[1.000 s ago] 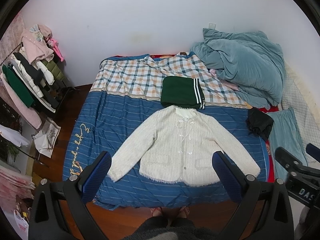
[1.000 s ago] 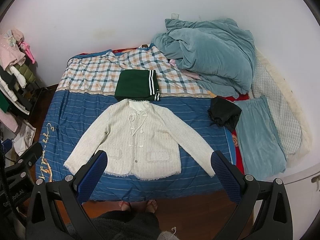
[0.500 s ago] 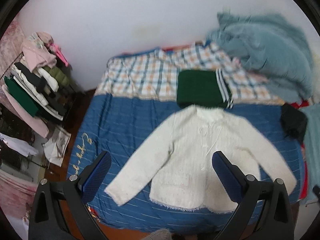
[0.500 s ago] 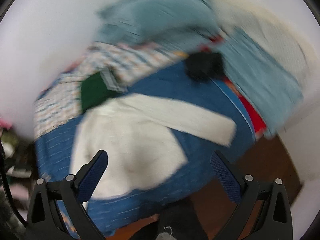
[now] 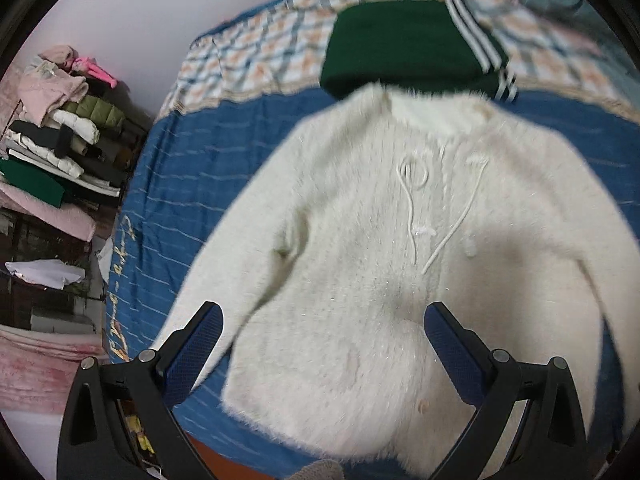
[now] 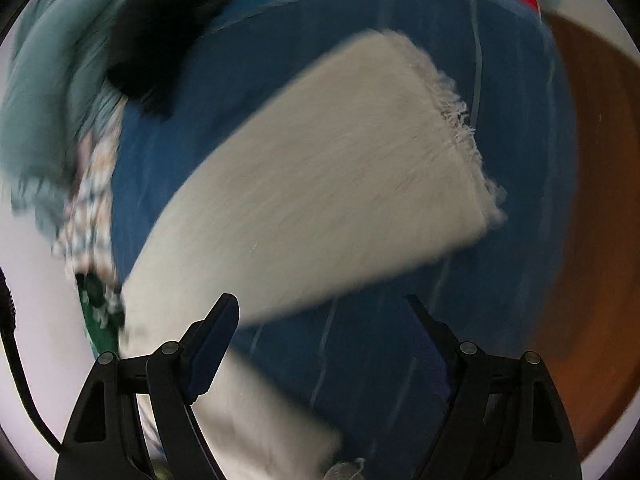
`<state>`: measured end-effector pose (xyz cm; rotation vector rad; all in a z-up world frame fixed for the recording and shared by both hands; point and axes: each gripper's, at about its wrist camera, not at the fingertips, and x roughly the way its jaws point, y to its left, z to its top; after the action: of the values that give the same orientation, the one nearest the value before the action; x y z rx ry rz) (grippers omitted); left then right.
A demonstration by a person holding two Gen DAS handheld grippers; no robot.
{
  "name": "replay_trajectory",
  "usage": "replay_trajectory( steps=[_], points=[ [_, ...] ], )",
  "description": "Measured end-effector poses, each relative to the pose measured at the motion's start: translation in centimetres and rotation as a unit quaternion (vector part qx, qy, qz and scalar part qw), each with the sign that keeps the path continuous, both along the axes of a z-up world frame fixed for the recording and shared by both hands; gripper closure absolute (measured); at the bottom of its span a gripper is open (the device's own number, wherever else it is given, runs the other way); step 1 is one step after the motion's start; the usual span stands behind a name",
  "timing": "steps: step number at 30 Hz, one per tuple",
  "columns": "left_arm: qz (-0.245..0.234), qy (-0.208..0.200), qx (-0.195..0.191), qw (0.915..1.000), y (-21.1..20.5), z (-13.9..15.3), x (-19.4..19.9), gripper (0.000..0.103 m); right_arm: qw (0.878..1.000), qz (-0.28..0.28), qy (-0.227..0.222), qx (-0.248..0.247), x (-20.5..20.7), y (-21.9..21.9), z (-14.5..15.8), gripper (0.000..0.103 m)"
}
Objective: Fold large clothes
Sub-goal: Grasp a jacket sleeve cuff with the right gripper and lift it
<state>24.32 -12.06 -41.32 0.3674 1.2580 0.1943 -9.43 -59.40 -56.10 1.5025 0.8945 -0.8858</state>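
A: Lying flat on the blue bedspread, front side up, is the cream jacket; it fills the centre of the left wrist view, collar toward the top of the frame, against the folded green garment.

B: And the left gripper?

A: Fingers set wide, nothing between them. The jacket's lower body and hem lie between them in the frame; contact cannot be judged.

B: The right wrist view?

A: Blurred. The right gripper also stands wide and unloaded. One sleeve runs from lower left to its frayed cuff at upper right, just above the fingertips. A dark garment sits at upper left, wooden floor at right.
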Motion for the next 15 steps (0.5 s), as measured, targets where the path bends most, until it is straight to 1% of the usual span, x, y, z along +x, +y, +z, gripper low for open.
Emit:
replay_trajectory(
  steps=[1,3,6,8,9,10,11,12,13,15],
  points=[
    [0.005,0.006,0.003,1.0000,-0.1,-1.2,0.3,0.000,1.000,-0.024,-0.013,0.001,-0.4,-0.6,-1.4,0.018],
    [0.014,0.020,0.000,0.9997,-0.3,-3.4,1.1,0.000,0.998,-0.055,-0.003,-0.003,-0.5,-1.5,-2.6,0.018],
    [0.018,0.025,-0.007,0.9995,-0.5,-6.2,2.0,0.000,0.993,-0.114,0.004,-0.024,-0.7,-1.7,-2.5,0.018],
    [0.013,0.021,-0.010,0.9996,-1.0,-7.6,2.4,0.000,0.989,-0.142,0.008,-0.047,-0.5,-1.2,-1.8,0.024],
    [0.009,0.019,-0.012,0.9997,-0.8,-8.3,2.6,0.000,0.986,-0.154,0.010,-0.064,-0.4,-1.0,-1.3,0.035],
    [0.007,0.017,-0.013,0.9997,-0.8,-8.7,2.8,0.000,0.984,-0.158,0.016,-0.077,-0.2,-0.9,-0.9,0.049],
    [0.006,0.015,-0.015,0.9998,-0.6,-9.1,2.9,0.000,0.983,-0.156,0.017,-0.095,0.1,-0.8,-0.6,0.058],
    [0.008,0.013,-0.017,0.9997,-0.4,-9.4,3.0,0.000,0.983,-0.147,0.018,-0.106,0.5,-0.8,-0.3,0.075],
    [0.010,0.010,-0.020,0.9997,0.0,-9.5,3.0,0.000,0.984,-0.135,0.018,-0.115,1.3,-1.0,0.4,0.087],
    [0.018,0.005,-0.027,0.9995,1.3,-9.4,3.0,0.000,0.984,-0.106,0.014,-0.140,2.5,-1.1,2.1,0.090]
  ],
)
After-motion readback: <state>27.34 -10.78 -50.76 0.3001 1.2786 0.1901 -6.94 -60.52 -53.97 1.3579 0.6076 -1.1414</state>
